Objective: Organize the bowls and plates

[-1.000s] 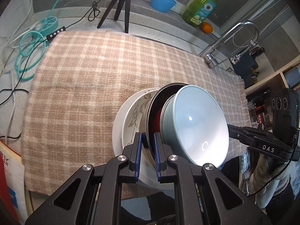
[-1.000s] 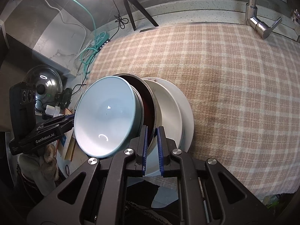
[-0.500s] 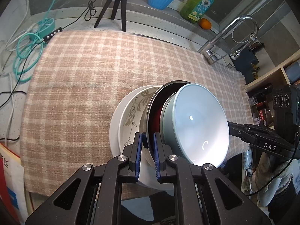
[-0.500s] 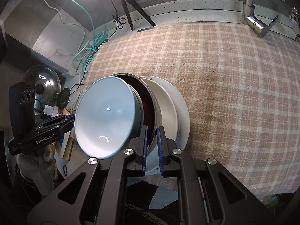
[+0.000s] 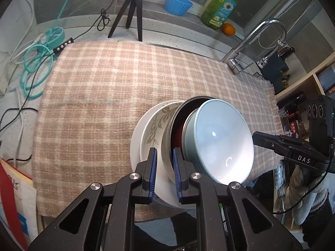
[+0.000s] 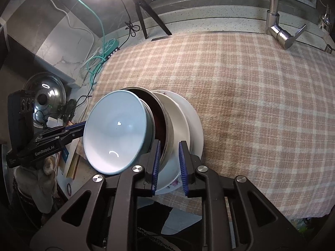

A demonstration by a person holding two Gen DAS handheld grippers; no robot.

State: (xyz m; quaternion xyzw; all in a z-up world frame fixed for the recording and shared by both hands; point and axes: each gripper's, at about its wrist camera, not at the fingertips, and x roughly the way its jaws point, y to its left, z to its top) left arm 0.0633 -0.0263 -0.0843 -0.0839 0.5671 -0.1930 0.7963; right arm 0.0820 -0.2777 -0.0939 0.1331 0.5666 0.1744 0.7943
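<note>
A nested stack sits on the checked cloth [image 5: 104, 96]: a white plate [image 5: 137, 142] at the bottom, a patterned white bowl [image 5: 155, 125], a metal bowl with a dark red inside [image 5: 177, 125], and a pale blue bowl [image 5: 224, 138] on top. My left gripper [image 5: 164, 163] straddles the metal bowl's rim with its jaws slightly apart. In the right wrist view my right gripper [image 6: 169, 160] straddles the same metal bowl's [image 6: 167, 123] rim, jaws apart, beside the blue bowl [image 6: 115, 131] and white plate [image 6: 195, 125].
A faucet [image 5: 251, 41], green soap bottle [image 5: 222, 6], orange [image 5: 228, 29], blue cup [image 5: 178, 1] and black tripod [image 5: 132, 12] stand behind the cloth. Teal cable coils [image 5: 35, 71] lie left. The stack sits near the cloth's front edge.
Both grippers have opened a little and let go of the metal bowl's rim. The stack now rests on the cloth.
</note>
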